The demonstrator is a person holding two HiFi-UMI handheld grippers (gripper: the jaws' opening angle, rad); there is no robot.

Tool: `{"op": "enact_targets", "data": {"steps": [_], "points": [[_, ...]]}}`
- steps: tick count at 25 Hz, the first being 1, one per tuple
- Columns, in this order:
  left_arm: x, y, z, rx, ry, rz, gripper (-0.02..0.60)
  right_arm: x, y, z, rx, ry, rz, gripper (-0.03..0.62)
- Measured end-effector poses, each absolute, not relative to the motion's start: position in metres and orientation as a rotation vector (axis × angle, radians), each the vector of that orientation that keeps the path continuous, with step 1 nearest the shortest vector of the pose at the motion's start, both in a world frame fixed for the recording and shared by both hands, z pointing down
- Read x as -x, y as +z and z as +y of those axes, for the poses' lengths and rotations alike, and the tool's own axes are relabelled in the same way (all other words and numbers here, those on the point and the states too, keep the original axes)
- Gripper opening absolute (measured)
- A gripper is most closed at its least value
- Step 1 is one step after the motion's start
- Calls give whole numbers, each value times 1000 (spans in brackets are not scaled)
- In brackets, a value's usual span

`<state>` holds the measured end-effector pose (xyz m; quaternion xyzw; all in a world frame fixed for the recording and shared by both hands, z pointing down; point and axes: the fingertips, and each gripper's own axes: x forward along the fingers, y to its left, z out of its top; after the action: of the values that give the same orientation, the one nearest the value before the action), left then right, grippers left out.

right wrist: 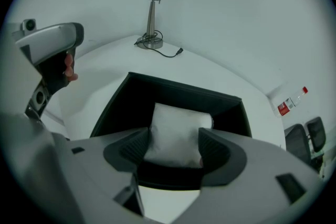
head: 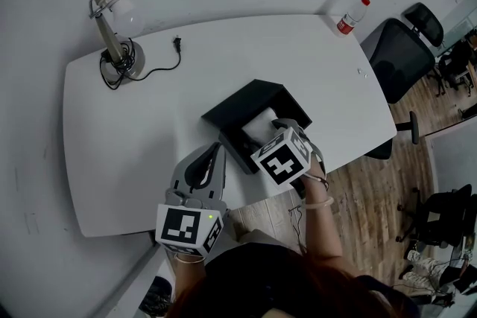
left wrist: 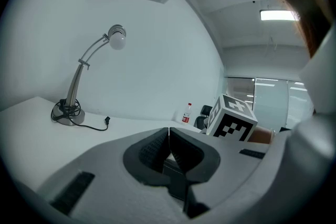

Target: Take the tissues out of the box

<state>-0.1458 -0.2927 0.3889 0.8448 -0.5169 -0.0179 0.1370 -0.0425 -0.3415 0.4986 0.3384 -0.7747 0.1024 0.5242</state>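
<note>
At the centre of the head view, the open black box (head: 240, 106) sits on the white table (head: 149, 130), just inside its lower edge. My right claw (right wrist: 174, 136) reaches into the box from the lower right. In its own view the white tissues (right wrist: 178, 123) fill the middle of the frame. They lie inside the box with their near end between my two pads, and each pad presses against one side of the pack, so the claw is clamped on it at a middling width. I cannot tell whether the pack is lifted off the box floor. The box's dark walls rise around it on the left, the right and the far side.

My left claw (left wrist: 168, 131) is at the lower left of the head view, over the table's near edge and just beside the box's left corner. It points toward the upper right. Its jaws are pressed together with nothing between them.

At the upper left of the head view a lamp (head: 112, 11) stands on the table, and its plug (head: 177, 42) lies loose to the right of its base. A bottle (head: 352, 16) stands at the table's upper right corner, and a chair (head: 399, 56) is just beyond it
</note>
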Motion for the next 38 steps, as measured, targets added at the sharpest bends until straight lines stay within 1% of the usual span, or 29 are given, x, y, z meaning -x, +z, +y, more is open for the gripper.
{"op": "enact_targets", "data": {"steps": [7, 10, 16, 25, 38], "points": [[147, 389, -294, -2442, -52, -1497, 26, 37, 504, -346, -827, 195, -1762, 275], [145, 387, -294, -2446, -50, -1498, 26, 36, 505, -348, -836, 171, -1754, 247], [139, 385, -287, -2458, -56, -1489, 26, 35, 498, -352, -847, 147, -1783, 219], [137, 376, -271, -2470, -56, -1518, 26, 41, 488, -342, -861, 136, -1851, 215], [132, 359, -241, -2510, -47, -1558, 26, 42, 448, -331, -989, 34, -2019, 213]]}}
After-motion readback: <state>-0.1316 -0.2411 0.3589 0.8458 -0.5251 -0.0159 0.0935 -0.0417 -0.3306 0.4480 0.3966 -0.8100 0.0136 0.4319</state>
